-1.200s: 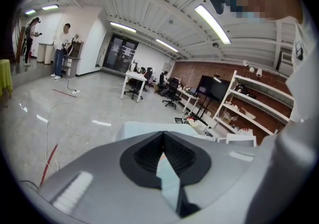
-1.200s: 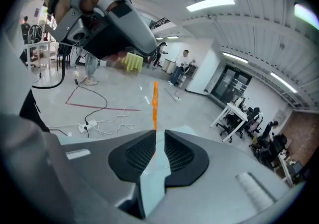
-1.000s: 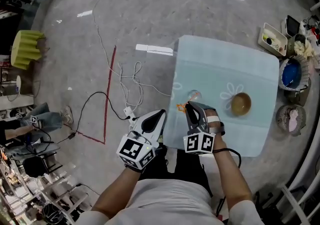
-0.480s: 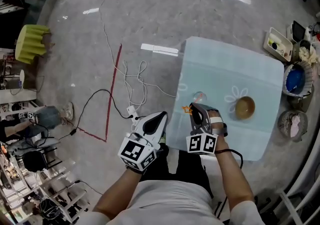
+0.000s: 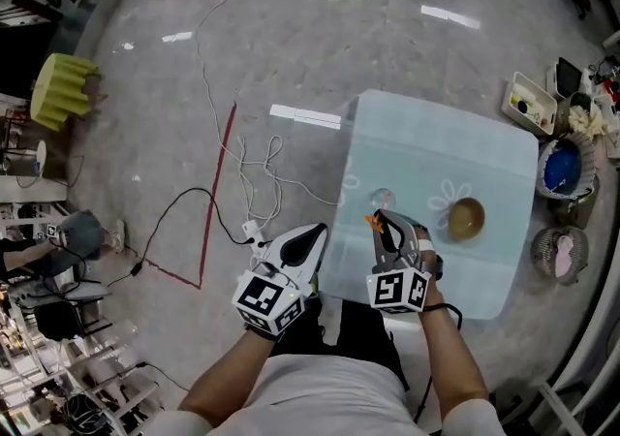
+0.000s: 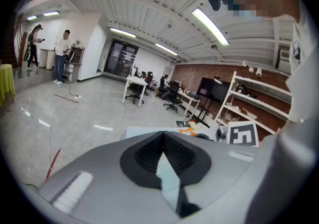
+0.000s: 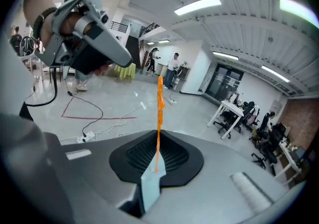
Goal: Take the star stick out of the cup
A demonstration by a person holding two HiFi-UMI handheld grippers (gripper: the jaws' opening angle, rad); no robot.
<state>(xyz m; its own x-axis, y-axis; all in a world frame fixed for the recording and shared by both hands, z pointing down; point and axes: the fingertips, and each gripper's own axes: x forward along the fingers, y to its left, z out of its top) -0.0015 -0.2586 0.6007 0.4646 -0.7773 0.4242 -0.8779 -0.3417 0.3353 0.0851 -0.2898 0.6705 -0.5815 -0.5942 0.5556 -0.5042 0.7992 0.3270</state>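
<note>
An orange star stick is clamped in my right gripper, above the light blue table. In the right gripper view the thin orange star stick rises straight up from between the jaws, which are closed on its lower end. A clear glass cup stands on the table just beyond the stick, apart from it. My left gripper hangs off the table's left edge, jaws together and holding nothing. The left gripper view shows the orange star far off over the table.
A brown bowl sits on the table right of the cup. Baskets and trays stand on the floor at the right. White and black cables and red floor tape lie left of the table. People stand far off.
The right gripper with the star stick has drifted slightly right and away from the cup. The left gripper has barely shifted; the camera view moved a little.
</note>
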